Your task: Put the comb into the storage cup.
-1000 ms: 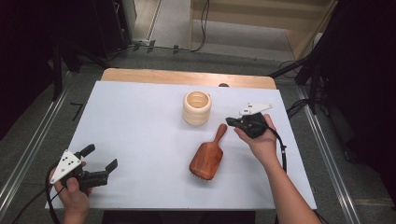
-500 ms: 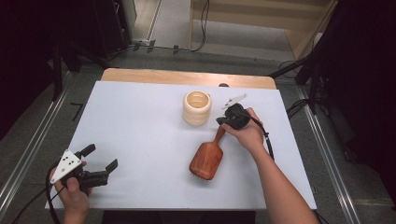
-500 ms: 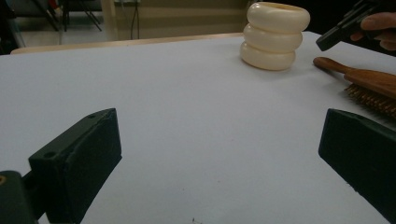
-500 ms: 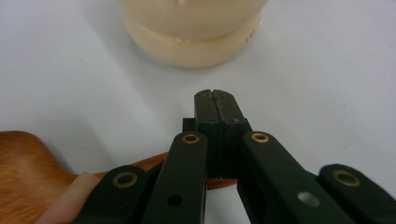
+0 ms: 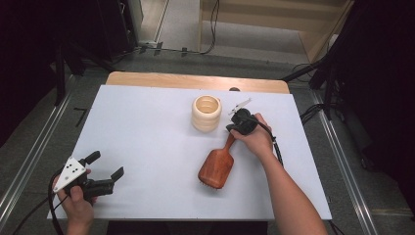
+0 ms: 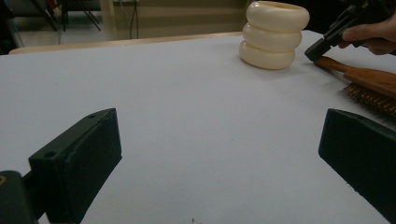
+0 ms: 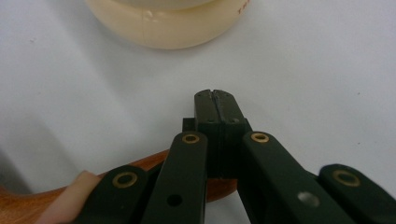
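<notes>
The white counter (image 5: 147,127) carries a wooden hairbrush (image 5: 216,167) and a cream ribbed holder (image 5: 206,113). Since a second ago the right gripper (image 5: 235,123) has come down from beside the holder to the brush's handle tip; its fingers (image 7: 217,109) are pressed together, empty, just above the handle, the holder just beyond them. The left gripper (image 5: 103,171), unmoved, keeps its fingers wide, well apart from the brush.
</notes>
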The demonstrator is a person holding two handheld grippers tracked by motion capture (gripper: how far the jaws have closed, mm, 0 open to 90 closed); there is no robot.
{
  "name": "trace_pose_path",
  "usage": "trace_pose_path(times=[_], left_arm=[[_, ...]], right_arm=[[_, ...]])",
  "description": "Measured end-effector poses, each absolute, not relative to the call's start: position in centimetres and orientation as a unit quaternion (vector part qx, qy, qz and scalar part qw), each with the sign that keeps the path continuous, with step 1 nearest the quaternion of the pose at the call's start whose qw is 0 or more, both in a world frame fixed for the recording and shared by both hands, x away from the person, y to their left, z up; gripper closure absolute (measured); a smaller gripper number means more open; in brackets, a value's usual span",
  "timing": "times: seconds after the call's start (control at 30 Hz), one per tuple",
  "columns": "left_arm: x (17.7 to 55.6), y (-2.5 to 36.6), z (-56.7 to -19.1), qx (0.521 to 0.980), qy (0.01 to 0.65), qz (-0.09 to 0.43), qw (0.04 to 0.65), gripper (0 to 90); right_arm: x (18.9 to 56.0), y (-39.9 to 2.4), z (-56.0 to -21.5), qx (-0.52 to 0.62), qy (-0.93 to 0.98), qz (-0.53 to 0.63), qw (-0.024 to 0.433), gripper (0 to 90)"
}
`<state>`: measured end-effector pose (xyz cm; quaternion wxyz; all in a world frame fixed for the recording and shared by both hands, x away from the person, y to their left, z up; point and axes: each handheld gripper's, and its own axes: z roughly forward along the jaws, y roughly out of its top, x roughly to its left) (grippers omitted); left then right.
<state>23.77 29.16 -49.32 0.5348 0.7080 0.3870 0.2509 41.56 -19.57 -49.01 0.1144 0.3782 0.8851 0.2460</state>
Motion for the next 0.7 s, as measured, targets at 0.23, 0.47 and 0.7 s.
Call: trace_pose_path(times=[0.23, 0.47, 0.7], left_arm=[[23.8, 29.2, -49.3, 0.708, 0.387, 0.250, 0.535, 0.0], [23.8, 29.1, -49.3, 0.708, 0.388, 0.249, 0.536, 0.0], [23.8, 29.1, -49.3, 0.708, 0.388, 0.249, 0.536, 0.0]], right_arm=[[41.5, -20.3, -49.1, 0.388, 0.883, 0.241, 0.106, 88.5], [40.4, -21.1, -49.1, 0.394, 0.882, 0.241, 0.093, 88.4], [38.9, -22.6, -49.3, 0.398, 0.881, 0.242, 0.079, 88.4]])
